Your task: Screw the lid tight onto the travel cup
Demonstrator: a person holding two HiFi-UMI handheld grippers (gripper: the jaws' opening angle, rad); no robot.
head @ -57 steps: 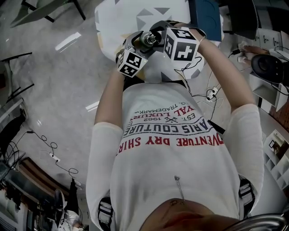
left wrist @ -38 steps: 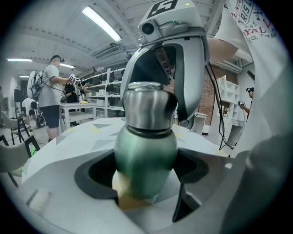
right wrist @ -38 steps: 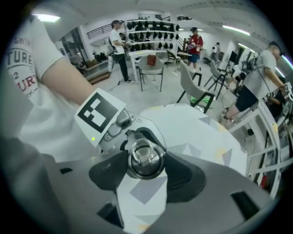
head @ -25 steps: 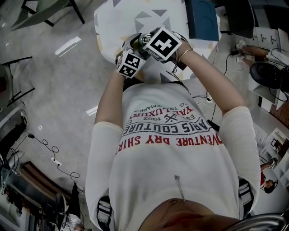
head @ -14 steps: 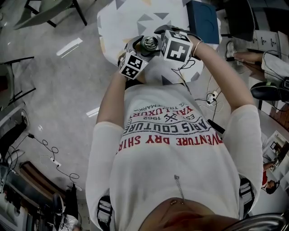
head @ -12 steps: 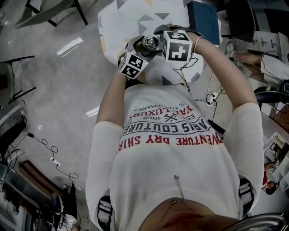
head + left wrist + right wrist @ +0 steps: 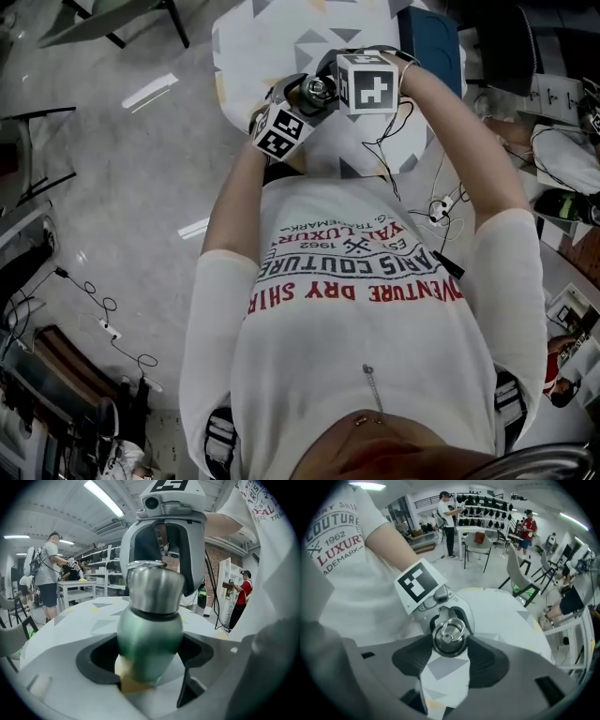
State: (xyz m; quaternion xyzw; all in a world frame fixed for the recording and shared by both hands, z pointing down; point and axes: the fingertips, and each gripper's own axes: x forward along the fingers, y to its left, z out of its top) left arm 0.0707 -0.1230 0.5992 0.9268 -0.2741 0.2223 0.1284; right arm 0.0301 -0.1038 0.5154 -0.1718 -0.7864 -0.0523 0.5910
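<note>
I hold a green travel cup in the air above the table, with my left gripper shut on its body. The steel lid with a ring on top sits on the cup's mouth. My right gripper comes down from above; its jaws have just been closing with the lid between them, and both pads now press the lid's rim. In the head view the cup's top shows between the left gripper's cube and the right gripper's cube.
Below the cup lies a round white table with grey triangles. A dark blue box stands at its right edge. Cables trail on the floor to the right. Chairs and people stand farther off.
The right gripper's cube has rolled about the lid since a second ago, from a diagonal face to a squarer one. The left gripper and the cup have stayed in place.
</note>
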